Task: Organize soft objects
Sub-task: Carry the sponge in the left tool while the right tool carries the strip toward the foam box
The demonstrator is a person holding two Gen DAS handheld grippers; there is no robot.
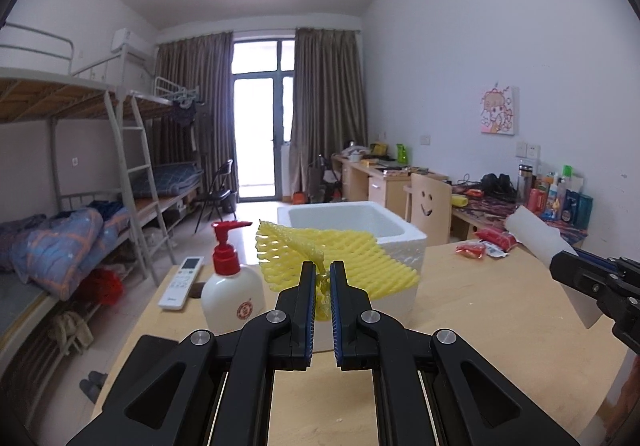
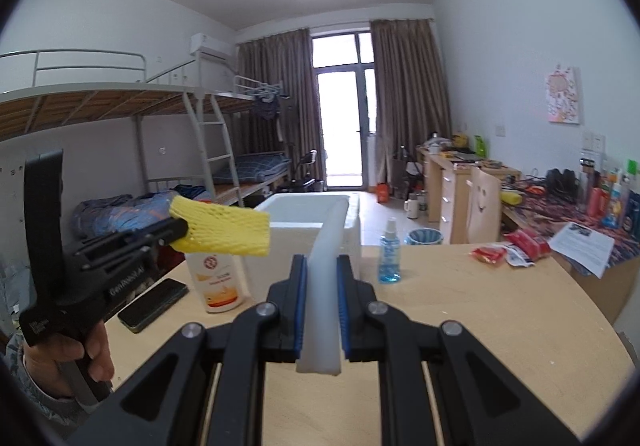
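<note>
My left gripper (image 1: pixel 322 273) is shut on a yellow foam net sleeve (image 1: pixel 356 262) and holds it in the air in front of a white foam box (image 1: pixel 400 242) at the table's far edge. The sleeve also shows in the right wrist view (image 2: pixel 224 230), with the left gripper (image 2: pixel 178 232) at the left. My right gripper (image 2: pixel 322 266) is shut on a white foam sheet (image 2: pixel 326 246), held edge-on and curving up toward the box (image 2: pixel 352 222). The sheet also shows in the left wrist view (image 1: pixel 536 238), with the right gripper (image 1: pixel 584 274) at the right.
On the wooden table (image 1: pixel 480 306) stand a white pump bottle with a red top (image 1: pixel 230 286), a white remote (image 1: pixel 182 282), a black phone (image 2: pixel 154 304), a blue spray bottle (image 2: pixel 389 254) and red snack packets (image 2: pixel 508 248). Bunk beds are at the left, cluttered desks at the right.
</note>
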